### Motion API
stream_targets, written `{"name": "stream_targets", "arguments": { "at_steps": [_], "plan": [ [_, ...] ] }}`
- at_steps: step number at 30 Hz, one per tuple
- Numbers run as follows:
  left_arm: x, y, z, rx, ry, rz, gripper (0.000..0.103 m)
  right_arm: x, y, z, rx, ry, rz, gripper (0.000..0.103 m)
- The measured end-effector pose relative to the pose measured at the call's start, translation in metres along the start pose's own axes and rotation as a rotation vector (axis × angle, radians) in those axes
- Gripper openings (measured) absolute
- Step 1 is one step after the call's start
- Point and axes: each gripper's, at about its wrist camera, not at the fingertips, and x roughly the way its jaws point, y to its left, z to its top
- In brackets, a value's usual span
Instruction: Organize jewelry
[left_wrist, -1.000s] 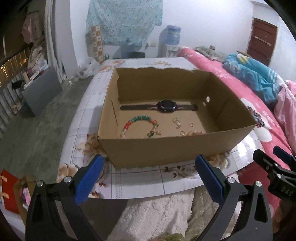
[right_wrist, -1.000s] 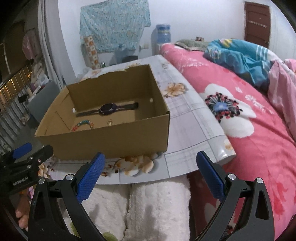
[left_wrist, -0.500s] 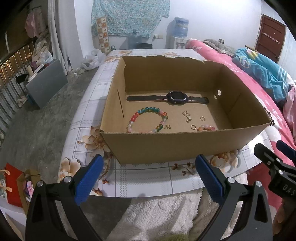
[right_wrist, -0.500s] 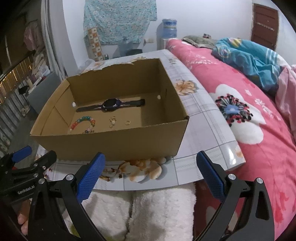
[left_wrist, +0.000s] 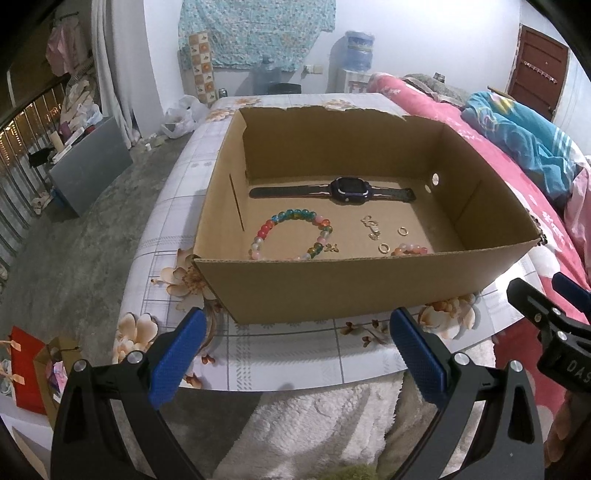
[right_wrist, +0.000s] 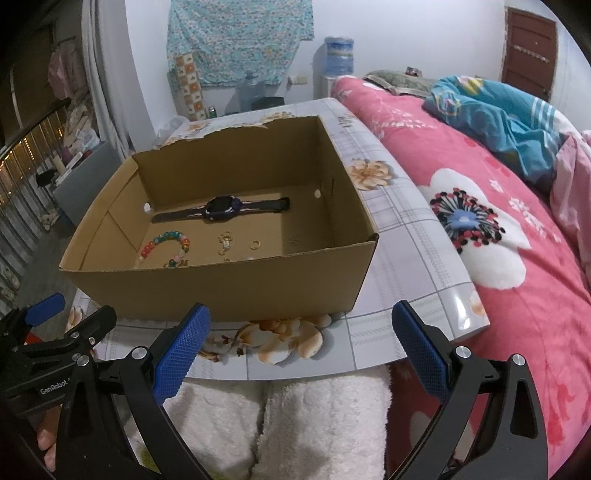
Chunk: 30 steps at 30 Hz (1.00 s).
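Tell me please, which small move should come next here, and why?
Probably lower the left hand-held gripper over the near wall of the cardboard box toward the beaded bracelet. Both hand-held grippers are open and empty, outside the box, and the bracelet lies nearest that side.

The cardboard box near wall hides from you part of the beaded bracelet; the gold pieces beside it are too small to identify.

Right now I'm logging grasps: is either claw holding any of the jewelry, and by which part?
Nothing is held. The left claw and right claw are both open, short of the cardboard box; the beaded bracelet and watch lie inside.
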Motion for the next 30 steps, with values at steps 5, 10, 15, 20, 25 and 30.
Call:
{"name": "stream_targets", "arguments": {
  "at_steps": [5, 10, 15, 20, 25, 30],
  "plan": [
    [0.0016, -0.0013, -0.0009, 0.004, 0.011, -0.003, 0.097, -0.0003, 0.0, -0.0003, 0.002, 0.001, 0.002, 0.095],
    [0.0024, -0.0028, -0.0012, 0.006, 0.018, -0.004, 0.097, -0.0001, -0.0006, -0.0006, 0.004, 0.003, 0.002, 0.095],
    [0.0028, -0.003, -0.0009, 0.005, 0.018, -0.007, 0.097, 0.0003, -0.0012, -0.0017, 0.003, 0.003, 0.001, 0.095],
    [0.0028, -0.003, -0.0009, 0.004, 0.021, -0.008, 0.097, 0.0003, -0.001, -0.0019, 0.002, 0.002, 0.001, 0.095],
    [0.0027, -0.0032, -0.0006, 0.003, 0.021, -0.01, 0.097, -0.0004, -0.0003, -0.0024, 0.0, 0.003, 0.003, 0.095],
    [0.0029, -0.0031, -0.0006, 0.004, 0.023, -0.01, 0.097, -0.0003, -0.0006, -0.002, 0.001, 0.003, 0.003, 0.095]
  ]
}}
